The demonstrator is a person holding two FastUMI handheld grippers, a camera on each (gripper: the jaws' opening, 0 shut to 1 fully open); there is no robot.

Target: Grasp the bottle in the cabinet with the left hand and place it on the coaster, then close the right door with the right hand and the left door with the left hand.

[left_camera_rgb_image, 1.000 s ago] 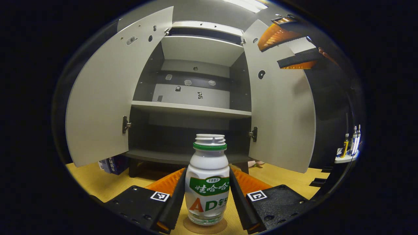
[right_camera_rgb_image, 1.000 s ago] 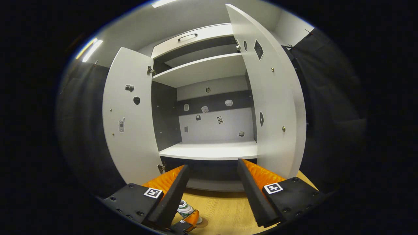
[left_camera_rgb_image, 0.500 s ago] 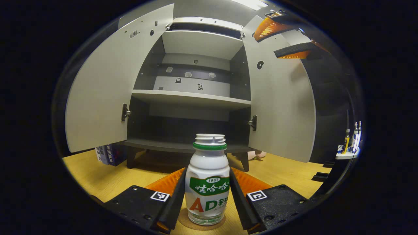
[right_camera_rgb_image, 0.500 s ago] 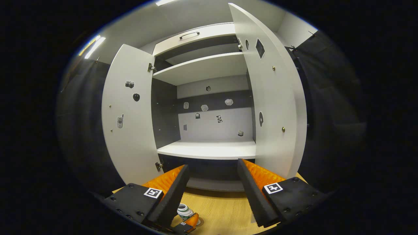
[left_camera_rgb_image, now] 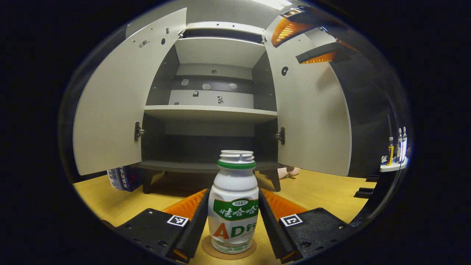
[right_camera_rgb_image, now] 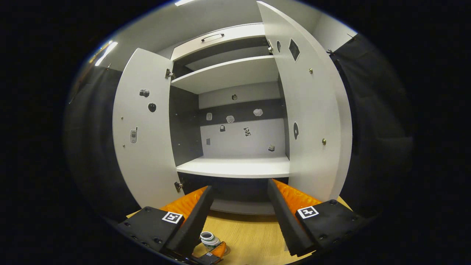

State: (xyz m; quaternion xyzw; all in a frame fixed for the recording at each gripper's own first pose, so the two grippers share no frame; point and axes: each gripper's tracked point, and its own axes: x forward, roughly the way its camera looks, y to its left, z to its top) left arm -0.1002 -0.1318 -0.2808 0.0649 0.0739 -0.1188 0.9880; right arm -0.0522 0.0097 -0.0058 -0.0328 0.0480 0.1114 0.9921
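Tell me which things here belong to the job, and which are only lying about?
Job: bottle, coaster, cabinet's right door, left door, left gripper, right gripper.
Lying about: books beside the cabinet, small bottles on a side shelf.

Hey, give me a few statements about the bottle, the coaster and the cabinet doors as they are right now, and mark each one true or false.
1. The bottle stands upright on the coaster. True.
2. Both cabinet doors are shut. False: the left door and the right door both stand open.
3. The left gripper has its fingers on either side of the bottle. True.
4. The right gripper holds a cup. False: it is open with nothing between its fingers.
5. The bottle lies on the cabinet's shelf. False: it stands on the coaster on the wooden table.
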